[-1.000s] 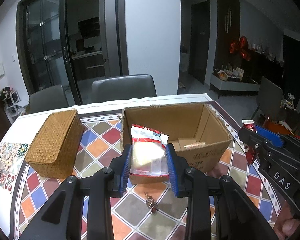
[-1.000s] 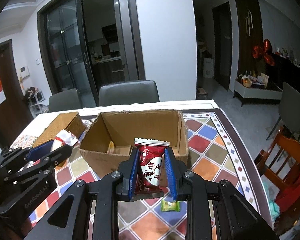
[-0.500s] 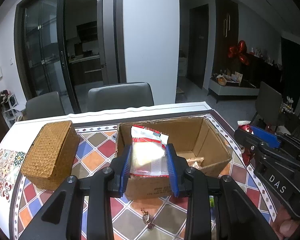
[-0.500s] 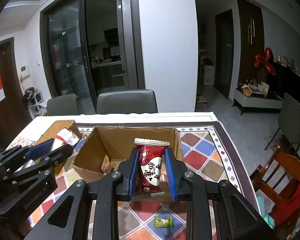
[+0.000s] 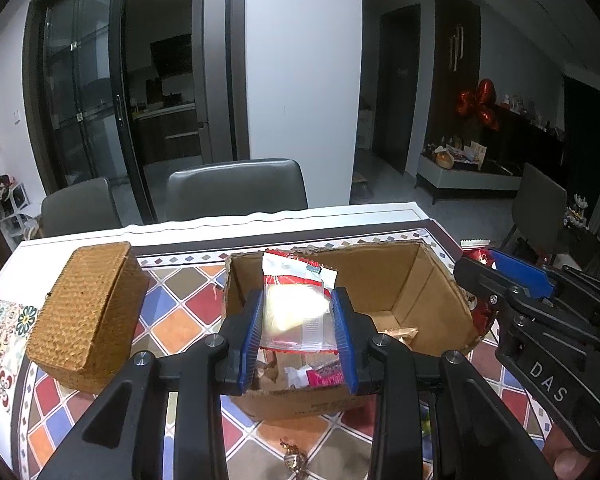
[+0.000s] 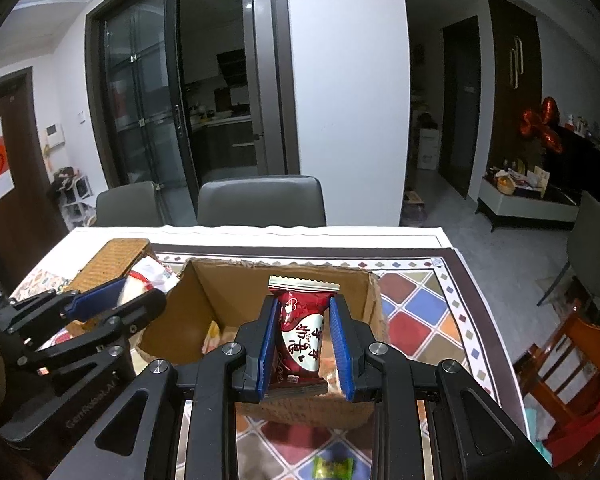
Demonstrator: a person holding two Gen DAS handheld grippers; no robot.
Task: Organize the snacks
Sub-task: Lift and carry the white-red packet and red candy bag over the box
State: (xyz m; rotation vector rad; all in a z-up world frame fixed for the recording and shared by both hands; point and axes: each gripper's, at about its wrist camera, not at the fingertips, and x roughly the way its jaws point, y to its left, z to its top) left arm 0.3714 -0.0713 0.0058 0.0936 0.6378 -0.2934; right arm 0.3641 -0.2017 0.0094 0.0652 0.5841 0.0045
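I read the left gripper [image 5: 298,334] as closed on 1 clear snack packet [image 5: 296,316] with red trim; its blue fingers [image 5: 252,336] press both sides. The packet hangs above the left half of the cardboard box [image 5: 440,280]. I read the right gripper [image 6: 304,342] as closed on 1 dark red snack pack [image 6: 302,328], held upright above the near wall of the cardboard box. Several loose wrappers [image 5: 320,374] lie inside the box. 1 woven basket [image 5: 88,308] stands left of the box on the tiled surface [image 5: 172,328]. 1 green candy [image 6: 334,468] lies in front of the box.
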